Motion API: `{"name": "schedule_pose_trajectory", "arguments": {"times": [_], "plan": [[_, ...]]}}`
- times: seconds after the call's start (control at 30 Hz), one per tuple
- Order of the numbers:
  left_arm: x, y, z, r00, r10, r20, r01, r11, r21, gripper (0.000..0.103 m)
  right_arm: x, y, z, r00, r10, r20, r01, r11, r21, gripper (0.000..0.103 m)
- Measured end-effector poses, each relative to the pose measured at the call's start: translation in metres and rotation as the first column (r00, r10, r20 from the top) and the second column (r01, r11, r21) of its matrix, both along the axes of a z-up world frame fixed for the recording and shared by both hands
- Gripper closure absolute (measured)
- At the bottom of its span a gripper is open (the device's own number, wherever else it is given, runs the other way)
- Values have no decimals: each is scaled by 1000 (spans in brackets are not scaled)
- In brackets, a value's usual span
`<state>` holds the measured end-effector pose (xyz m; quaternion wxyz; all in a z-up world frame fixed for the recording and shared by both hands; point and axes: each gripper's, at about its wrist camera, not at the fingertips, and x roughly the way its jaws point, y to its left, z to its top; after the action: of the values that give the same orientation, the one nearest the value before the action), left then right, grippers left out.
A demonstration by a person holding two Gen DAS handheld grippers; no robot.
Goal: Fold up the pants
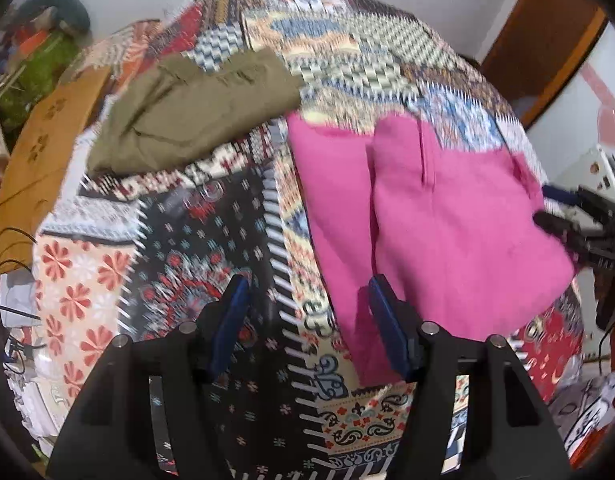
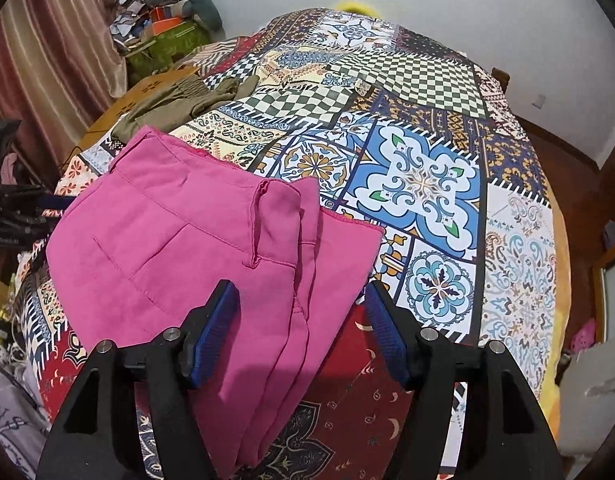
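Two garments lie on a bed spread with a busy patchwork-print quilt (image 2: 423,184) of checks, blue floral tiles, paisley and red panels. Largest of them is the pair of bright pink fabric pants (image 2: 179,248), folded over into layers near the quilt's near edge; in the right wrist view it fills the near left, with a raw hem edge running along its far side and stacked folds trailing toward the camera. In the left wrist view the same pink pants (image 1: 439,216) lie to the right. Farther off and to the left rests a crumpled olive-green garment (image 1: 187,116) with an elastic waist, well apart from the pink one. Beyond it, at the far left, a heap of mixed household clutter (image 2: 163,28) sits against a pale wall beside a striped brownish curtain (image 2: 47,56).

Hovering above the near folds, the right gripper (image 2: 303,312) has its blue-padded fingers (image 2: 215,332) spread apart, pink cloth lying below and between them but not pinched. Over the quilt, the left gripper (image 1: 303,316) is likewise released, its right finger (image 1: 387,324) over the pink pants' left edge, nothing clamped. This view is blurred.
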<state>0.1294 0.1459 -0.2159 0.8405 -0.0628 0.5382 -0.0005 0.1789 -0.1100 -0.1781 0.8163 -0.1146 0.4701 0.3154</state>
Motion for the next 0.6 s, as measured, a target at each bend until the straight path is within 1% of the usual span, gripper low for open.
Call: {"name": "schedule_pose_trajectory", "arguments": {"times": [0.17, 0.27, 0.37, 0.47, 0.57, 0.6], "plan": [[8, -5, 29, 996, -9, 90, 8, 1000, 6, 41, 1, -1, 12, 1000, -10, 18, 9, 999, 31, 41], [15, -12, 41, 991, -29, 131, 31, 999, -8, 41, 1, 1, 22, 999, -8, 34, 6, 998, 58, 41], [24, -23, 43, 988, -54, 147, 58, 998, -23, 41, 2, 5, 27, 999, 3, 49, -7, 997, 75, 41], [33, -32, 38, 985, -83, 148, 90, 995, -39, 41, 3, 11, 28, 998, 25, 65, -30, 996, 78, 41], [43, -44, 30, 984, -115, 139, 120, 992, -32, 41, 6, 17, 25, 997, 38, 64, -43, 996, 77, 44], [46, -47, 27, 982, -125, 139, 129, 991, -19, 41, 8, 19, 23, 998, 42, 55, -47, 996, 78, 48]]}}
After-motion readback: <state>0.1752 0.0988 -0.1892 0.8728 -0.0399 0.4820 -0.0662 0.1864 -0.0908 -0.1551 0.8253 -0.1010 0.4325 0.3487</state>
